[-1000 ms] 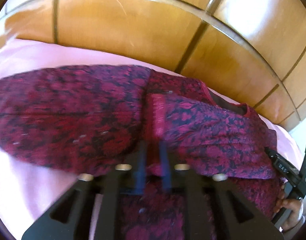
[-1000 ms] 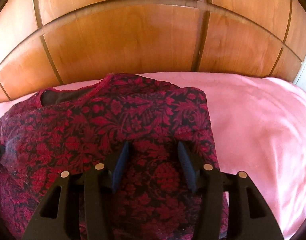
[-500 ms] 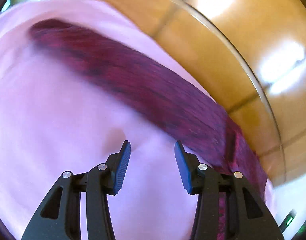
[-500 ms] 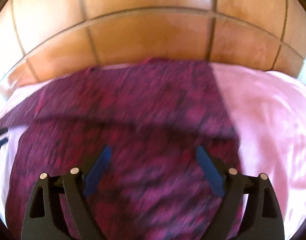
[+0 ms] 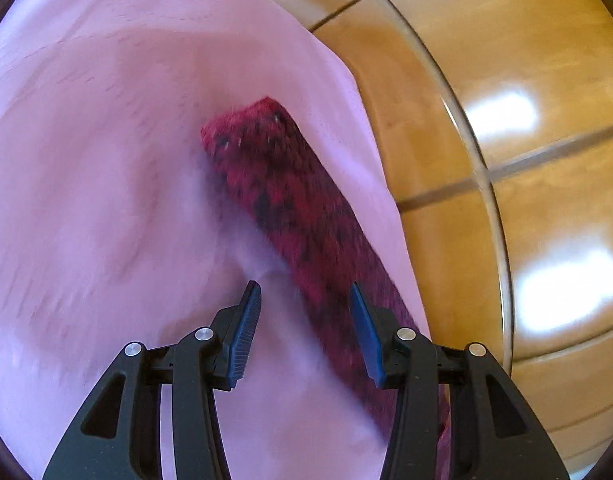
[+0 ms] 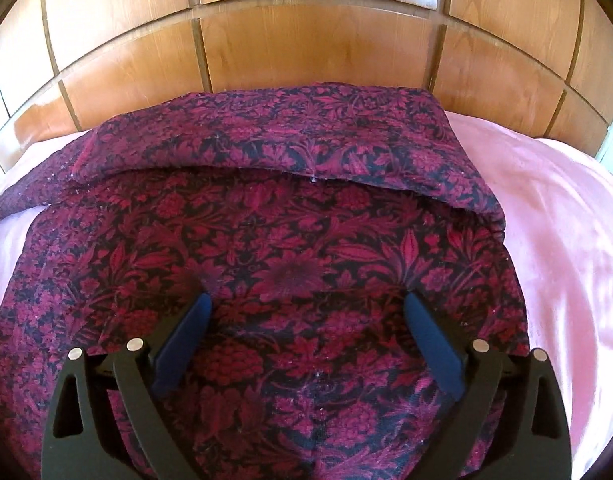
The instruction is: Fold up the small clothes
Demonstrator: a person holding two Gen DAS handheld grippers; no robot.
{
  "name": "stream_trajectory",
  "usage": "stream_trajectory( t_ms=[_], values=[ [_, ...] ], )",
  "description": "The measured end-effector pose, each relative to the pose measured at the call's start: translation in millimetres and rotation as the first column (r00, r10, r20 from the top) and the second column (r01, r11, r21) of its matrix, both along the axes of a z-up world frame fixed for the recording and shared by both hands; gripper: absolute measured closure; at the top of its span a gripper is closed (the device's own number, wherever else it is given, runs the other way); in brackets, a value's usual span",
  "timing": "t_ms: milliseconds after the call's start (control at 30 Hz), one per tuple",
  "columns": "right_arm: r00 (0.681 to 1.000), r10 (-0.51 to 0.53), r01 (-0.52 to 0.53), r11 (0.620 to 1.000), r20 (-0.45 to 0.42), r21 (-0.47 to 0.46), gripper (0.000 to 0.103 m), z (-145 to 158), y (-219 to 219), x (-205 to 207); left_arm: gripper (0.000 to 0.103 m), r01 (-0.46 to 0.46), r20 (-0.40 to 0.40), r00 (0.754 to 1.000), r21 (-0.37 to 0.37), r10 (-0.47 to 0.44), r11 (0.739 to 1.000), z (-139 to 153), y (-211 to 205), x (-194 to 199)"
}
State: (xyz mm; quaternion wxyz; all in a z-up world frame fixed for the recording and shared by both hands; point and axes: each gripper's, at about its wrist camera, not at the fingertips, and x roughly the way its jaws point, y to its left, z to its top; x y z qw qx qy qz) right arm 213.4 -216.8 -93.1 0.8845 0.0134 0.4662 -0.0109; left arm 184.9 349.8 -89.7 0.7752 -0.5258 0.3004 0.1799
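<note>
Right gripper (image 6: 306, 344): angled steeply down over the middle of the red-and-black flowered garment (image 6: 266, 248), jaws spread wide and opening, nothing between the pads; the garment lies flat on the pink sheet (image 6: 566, 240) with one part folded across its far end, against the wooden headboard (image 6: 306, 48). Left gripper (image 5: 306, 332): tilted down and rolled sideways over the sheet (image 5: 106, 160), jaws partly apart and gripping nothing, a narrow strip of the garment (image 5: 290, 200) running beneath the right-hand pad. The right view alone gives the folded body of the garment; the left view alone gives this strip's far tip and the bare sheet beside it, somewhat blurred.
</note>
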Motion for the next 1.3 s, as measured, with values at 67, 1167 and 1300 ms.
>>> stream_trajectory(
  t_ms=[67,1167,1300],
  values=[
    [1.000,-0.001,0.001,1.000,-0.001,-0.004,0.006,-0.8,2.0,2.5,0.060,-0.002,-0.016,1.000,0.020,0.003,1.000,1.4,3.6,12.8],
    [1.000,-0.017,0.016,0.997,0.011,0.079,0.006,6.6,-11.6,2.7,0.032,0.747,-0.101,0.586,0.451,-0.804,0.488,51.5,-367.4,55.5],
    [0.998,-0.060,0.055,0.981,0.025,0.187,0.028,24.6,-26.0,2.4,0.032,0.741,-0.105,0.578,0.483,-0.809,0.466,56.8,-364.5,26.7]
  ],
)
